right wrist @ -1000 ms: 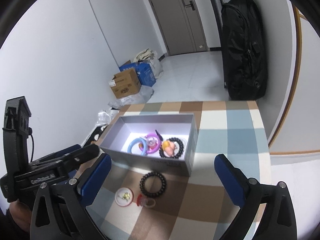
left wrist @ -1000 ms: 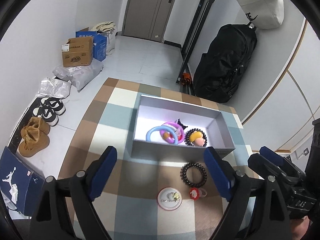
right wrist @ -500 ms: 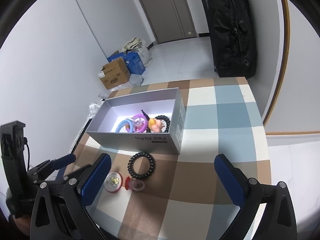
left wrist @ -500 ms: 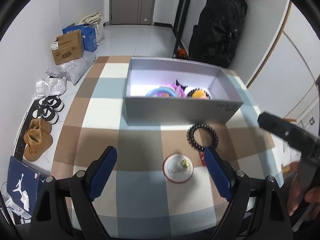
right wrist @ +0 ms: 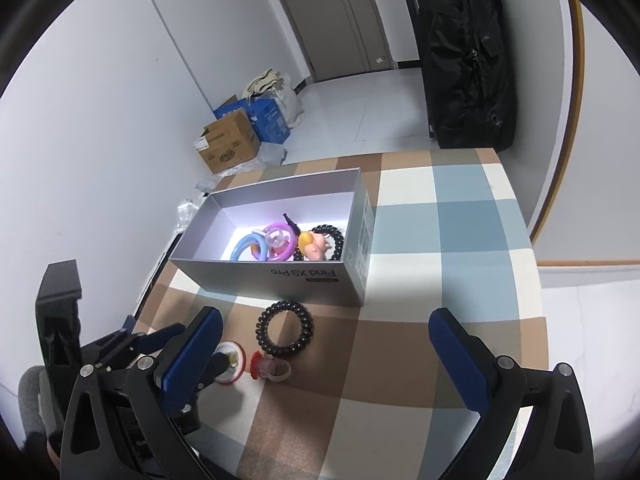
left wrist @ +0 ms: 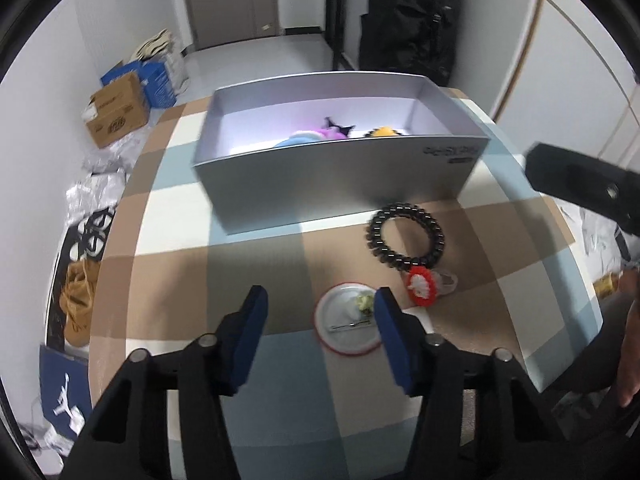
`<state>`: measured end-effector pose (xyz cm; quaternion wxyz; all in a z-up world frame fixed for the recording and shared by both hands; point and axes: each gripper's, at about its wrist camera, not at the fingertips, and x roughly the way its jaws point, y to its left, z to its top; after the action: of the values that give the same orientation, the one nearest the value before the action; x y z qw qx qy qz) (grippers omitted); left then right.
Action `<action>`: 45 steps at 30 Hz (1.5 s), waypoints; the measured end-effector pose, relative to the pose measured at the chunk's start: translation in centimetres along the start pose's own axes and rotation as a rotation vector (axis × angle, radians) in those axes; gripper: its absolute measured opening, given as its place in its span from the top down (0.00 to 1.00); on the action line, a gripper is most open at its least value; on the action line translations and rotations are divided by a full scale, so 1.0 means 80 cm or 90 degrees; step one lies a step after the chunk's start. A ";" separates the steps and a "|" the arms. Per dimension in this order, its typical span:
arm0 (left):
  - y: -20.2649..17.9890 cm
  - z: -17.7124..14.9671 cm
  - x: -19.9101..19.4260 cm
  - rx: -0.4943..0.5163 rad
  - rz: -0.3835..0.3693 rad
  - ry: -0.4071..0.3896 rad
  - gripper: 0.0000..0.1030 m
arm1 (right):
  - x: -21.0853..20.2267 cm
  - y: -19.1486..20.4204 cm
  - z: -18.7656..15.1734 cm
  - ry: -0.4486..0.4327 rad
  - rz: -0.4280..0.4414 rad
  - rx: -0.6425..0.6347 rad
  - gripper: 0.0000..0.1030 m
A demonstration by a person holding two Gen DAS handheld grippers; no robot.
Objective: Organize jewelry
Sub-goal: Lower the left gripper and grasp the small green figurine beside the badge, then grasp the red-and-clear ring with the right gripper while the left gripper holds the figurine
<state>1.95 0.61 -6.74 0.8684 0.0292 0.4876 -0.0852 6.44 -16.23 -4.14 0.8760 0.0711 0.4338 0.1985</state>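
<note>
Low over the checked table (left wrist: 168, 216), the left gripper (left wrist: 318, 308) has its jaws closing w/ nothing between them yet; the red-rimmed badge (left wrist: 344, 330) lies just beyond, partly behind the right-hand finger. Right gripper (right wrist: 326, 334) hovers w/ jaws wide apart, empty. Black coil band (right wrist: 285, 329) and red ring (right wrist: 269, 366) lie near the badge, in front of the grey box (right wrist: 276, 278), which holds bangles etc.
</note>
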 end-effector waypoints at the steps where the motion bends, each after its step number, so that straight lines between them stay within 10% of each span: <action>1: -0.005 0.000 -0.002 0.010 0.001 -0.003 0.53 | 0.000 0.000 0.000 -0.001 -0.001 0.000 0.00; 13: -0.016 -0.007 -0.002 0.045 -0.037 0.022 0.87 | -0.006 -0.008 0.002 -0.007 -0.002 0.017 0.00; 45: 0.041 0.031 -0.053 -0.161 -0.181 -0.086 0.88 | 0.020 -0.011 -0.023 0.069 0.002 0.031 0.00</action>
<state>2.42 4.02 -1.93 0.8750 -0.1548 0.4346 -0.1466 6.12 -16.44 -6.68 0.8489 0.0826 0.4851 0.1930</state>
